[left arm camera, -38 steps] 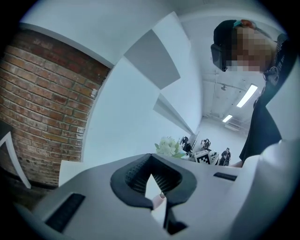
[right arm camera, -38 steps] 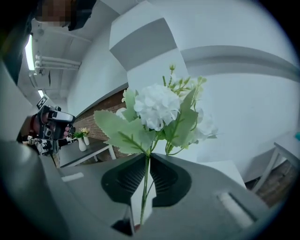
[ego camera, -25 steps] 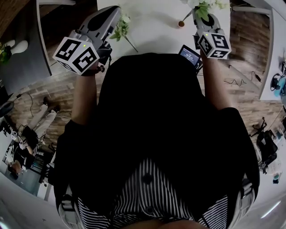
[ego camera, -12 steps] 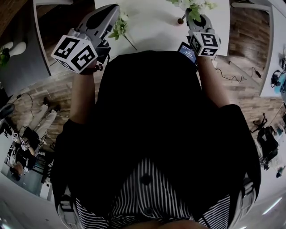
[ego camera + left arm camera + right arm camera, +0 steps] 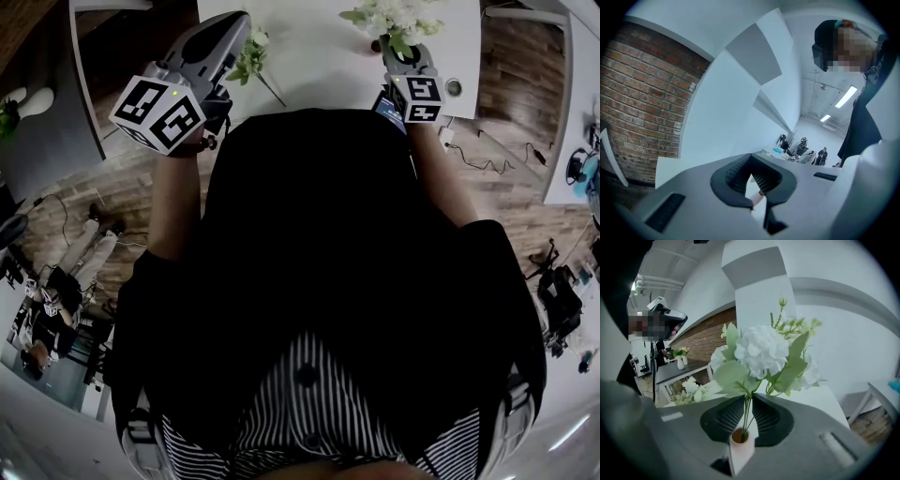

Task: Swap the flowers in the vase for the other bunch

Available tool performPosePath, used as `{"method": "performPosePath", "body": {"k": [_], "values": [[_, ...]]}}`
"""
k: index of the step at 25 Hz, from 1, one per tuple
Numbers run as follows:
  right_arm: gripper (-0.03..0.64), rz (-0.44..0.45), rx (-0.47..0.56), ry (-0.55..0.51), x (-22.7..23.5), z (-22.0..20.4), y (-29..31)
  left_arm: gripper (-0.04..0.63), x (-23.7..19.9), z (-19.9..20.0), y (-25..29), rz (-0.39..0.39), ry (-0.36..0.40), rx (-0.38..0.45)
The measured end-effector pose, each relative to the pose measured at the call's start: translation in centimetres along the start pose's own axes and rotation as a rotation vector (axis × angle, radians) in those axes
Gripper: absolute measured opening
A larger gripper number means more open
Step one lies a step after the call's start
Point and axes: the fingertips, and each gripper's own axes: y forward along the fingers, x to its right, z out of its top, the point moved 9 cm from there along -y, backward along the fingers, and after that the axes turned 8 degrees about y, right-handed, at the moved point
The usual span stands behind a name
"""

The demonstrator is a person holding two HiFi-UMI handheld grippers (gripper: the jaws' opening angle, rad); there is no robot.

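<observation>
Right gripper view: my right claw clamps the white flowers over the vase, with white desk beyond it and a brick wall to its left. My left claw is together.

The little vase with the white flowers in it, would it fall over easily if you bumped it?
Probably tippy: the vase looks narrow, and the white flowers spread much wider above it. The stems look thin, so they may bend.

An open-plan office or lab: white tables, brick wall, floor cables, strip lights.
</observation>
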Motion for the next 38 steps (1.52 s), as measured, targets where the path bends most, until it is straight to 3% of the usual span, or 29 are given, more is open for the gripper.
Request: {"method": "performPosePath", "body": {"k": [6, 10, 11, 14, 21, 31, 34, 38], "values": [[0.060, 0.008, -0.023, -0.031, 0.1, -0.8, -0.3, 0.006, 0.6, 0.2, 0.3, -0.005, 0.004, 0.005], [0.180, 0.076, -0.085, 0.003, 0.4, -1.2, -0.4, 0.006, 0.9, 0.1, 0.7, -0.013, 0.007, 0.009], [0.250, 0.102, -0.102, 0.019, 0.5, -1.2, -0.6, 0.006, 1.0, 0.0, 0.8, -0.016, 0.007, 0.009], [0.274, 0.144, -0.118, 0.066, 0.9, -1.0, -1.5, 0.006, 1.3, -0.2, 1.2, -0.032, 0.005, 0.006], [0.365, 0.114, -0.085, 0.138, 3.4, 0.0, -5.2, 0.006, 2.6, -0.4, 4.3, -0.105, 0.009, -0.022], [0.346, 0.118, 0.024, 0.156, 3.3, 4.5, -10.9, 0.006, 4.5, 0.8, 7.1, -0.208, 0.029, -0.023], [0.291, 0.160, 0.061, 0.117, 2.1, 6.8, -10.3, 0.006, 5.0, 0.9, 7.5, -0.241, 0.040, -0.025], [0.128, 0.252, 0.101, 0.077, 0.0, 9.4, -9.2, 0.006, 6.2, 0.6, 7.6, -0.266, 0.065, -0.032]]}}
